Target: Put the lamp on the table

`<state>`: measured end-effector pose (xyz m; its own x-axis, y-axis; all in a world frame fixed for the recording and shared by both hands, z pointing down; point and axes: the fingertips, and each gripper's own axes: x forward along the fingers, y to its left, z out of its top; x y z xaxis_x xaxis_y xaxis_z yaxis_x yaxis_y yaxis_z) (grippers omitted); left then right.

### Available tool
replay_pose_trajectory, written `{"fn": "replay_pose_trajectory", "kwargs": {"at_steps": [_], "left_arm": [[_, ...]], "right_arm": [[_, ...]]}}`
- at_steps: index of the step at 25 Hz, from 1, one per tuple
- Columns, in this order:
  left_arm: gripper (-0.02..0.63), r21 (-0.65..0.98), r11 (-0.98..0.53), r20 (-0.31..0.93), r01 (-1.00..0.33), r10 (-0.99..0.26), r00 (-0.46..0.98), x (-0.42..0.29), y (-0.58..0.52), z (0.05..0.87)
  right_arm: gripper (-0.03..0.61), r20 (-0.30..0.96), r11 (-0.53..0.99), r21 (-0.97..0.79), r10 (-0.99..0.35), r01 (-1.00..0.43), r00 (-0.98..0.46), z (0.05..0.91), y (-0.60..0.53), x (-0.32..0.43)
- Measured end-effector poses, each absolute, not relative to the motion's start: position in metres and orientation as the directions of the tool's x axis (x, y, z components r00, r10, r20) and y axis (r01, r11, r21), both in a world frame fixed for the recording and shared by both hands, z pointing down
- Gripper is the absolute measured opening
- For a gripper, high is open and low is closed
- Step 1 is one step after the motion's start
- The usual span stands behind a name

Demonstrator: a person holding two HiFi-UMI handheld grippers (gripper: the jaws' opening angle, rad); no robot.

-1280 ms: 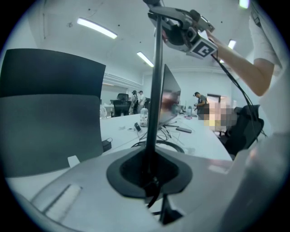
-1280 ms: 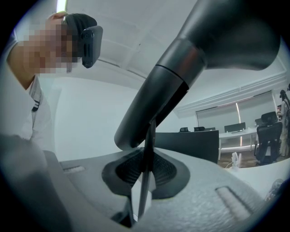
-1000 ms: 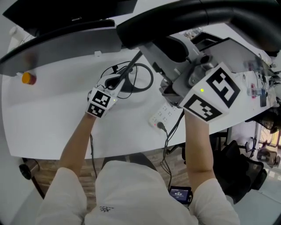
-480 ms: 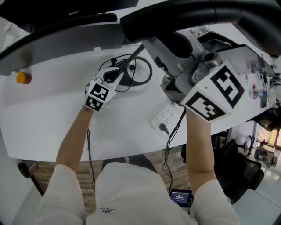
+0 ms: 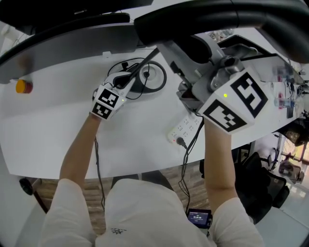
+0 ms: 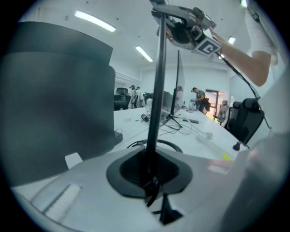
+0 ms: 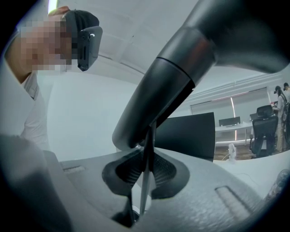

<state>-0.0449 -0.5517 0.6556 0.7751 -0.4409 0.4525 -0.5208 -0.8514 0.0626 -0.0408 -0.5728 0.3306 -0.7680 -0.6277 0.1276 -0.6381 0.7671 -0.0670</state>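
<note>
White table (image 5: 58, 125) fills the head view, with a small orange thing (image 5: 20, 86) far out at 9 o'clock from everything else. The left gripper (image 6: 152, 174) is nearly closed, its jaws pinching the low part of the lamp's thin pole (image 6: 157, 81). The lamp's ring base (image 5: 153, 76) sits at 1 o'clock from that hand, at the table top or just above it; I cannot tell whether it touches. A loose black cable (image 5: 126, 72) curls round and beside the base. If the base comes down on that cable, my guess is it will rock rather than sit flat.

A dark monitor (image 6: 54, 90) stands close by at 9 o'clock from the pole, so a swing that way could knock it.

The lamp's long dark head (image 5: 217, 12) reaches across at 12 o'clock, high and heavy-looking. The right gripper (image 7: 144, 181) is likewise clamped, on a thin rod just under that head. Both grips are on slim, smooth metal, so the lamp could twist or slide in the jaws. If one hand lets go first, the top weight may tip it over.

A power strip (image 5: 186, 129) lies at 5 o'clock from the base, with its lead hanging off the table edge, near enough to snag.
</note>
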Motion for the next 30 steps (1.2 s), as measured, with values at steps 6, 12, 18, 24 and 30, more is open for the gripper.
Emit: {"fn": "replay_pose_trajectory", "kwargs": {"at_steps": [6,12,18,24,30], "left_arm": [[0.029,0.078,-0.858,0.46,-0.508,-0.421,0.782,-0.046,-0.561,0.666],[0.03,0.08,-0.864,0.45,-0.497,-0.413,0.791,-0.047,-0.57,0.672],[0.031,0.081,-0.864,0.446,-0.497,-0.415,0.793,-0.051,-0.577,0.678],[0.031,0.085,-0.866,0.439,-0.492,-0.411,0.799,-0.05,-0.577,0.68],[0.031,0.098,-0.861,0.44,-0.498,-0.412,0.798,-0.055,-0.58,0.685]], "right_arm": [[0.031,0.142,0.761,-0.065,-0.633,-0.645,-0.761,0.341,-0.582,-0.042],[0.031,0.148,0.759,-0.061,-0.636,-0.649,-0.757,0.347,-0.587,-0.044],[0.029,0.148,0.761,-0.061,-0.633,-0.645,-0.76,0.351,-0.593,-0.05],[0.029,0.153,0.768,-0.056,-0.624,-0.638,-0.766,0.355,-0.593,-0.057],[0.029,0.161,0.773,-0.053,-0.619,-0.633,-0.769,0.358,-0.598,-0.068]]}}
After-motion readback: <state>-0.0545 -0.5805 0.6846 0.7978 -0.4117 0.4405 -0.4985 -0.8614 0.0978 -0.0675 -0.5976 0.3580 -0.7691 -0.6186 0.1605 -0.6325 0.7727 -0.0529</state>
